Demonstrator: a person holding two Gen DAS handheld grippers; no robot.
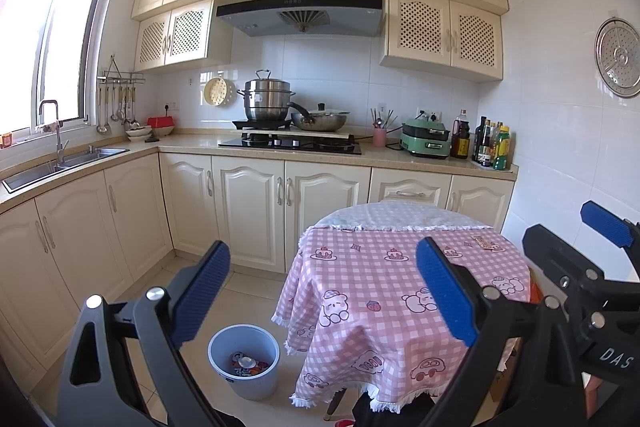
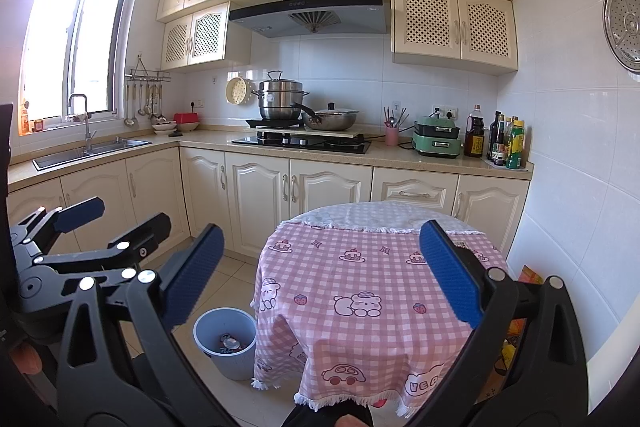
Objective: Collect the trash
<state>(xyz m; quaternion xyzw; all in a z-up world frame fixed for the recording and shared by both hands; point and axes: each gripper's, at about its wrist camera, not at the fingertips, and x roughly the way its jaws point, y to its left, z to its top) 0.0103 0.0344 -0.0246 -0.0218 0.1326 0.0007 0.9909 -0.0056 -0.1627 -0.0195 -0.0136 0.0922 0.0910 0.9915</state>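
A round table (image 1: 384, 291) with a pink checked cloth stands in front of me; it also shows in the right wrist view (image 2: 360, 279). A small wrapper (image 1: 485, 242) lies near its far right edge, partly hidden behind my right finger in the right wrist view (image 2: 463, 243). A light blue bin (image 1: 244, 359) holding wrappers stands on the floor left of the table, also in the right wrist view (image 2: 225, 341). My left gripper (image 1: 322, 293) is open and empty above the table's near side. My right gripper (image 2: 320, 275) is open and empty, and appears at the right of the left wrist view (image 1: 572, 239).
Cream kitchen cabinets (image 1: 248, 211) run behind the table, with a counter, hob (image 1: 290, 143) and pots. A sink (image 1: 60, 163) is at the left. Bottles (image 1: 490, 147) stand at the counter's right end. A white tiled wall (image 1: 580, 147) is close on the right. Orange bags (image 2: 528, 277) lie right of the table.
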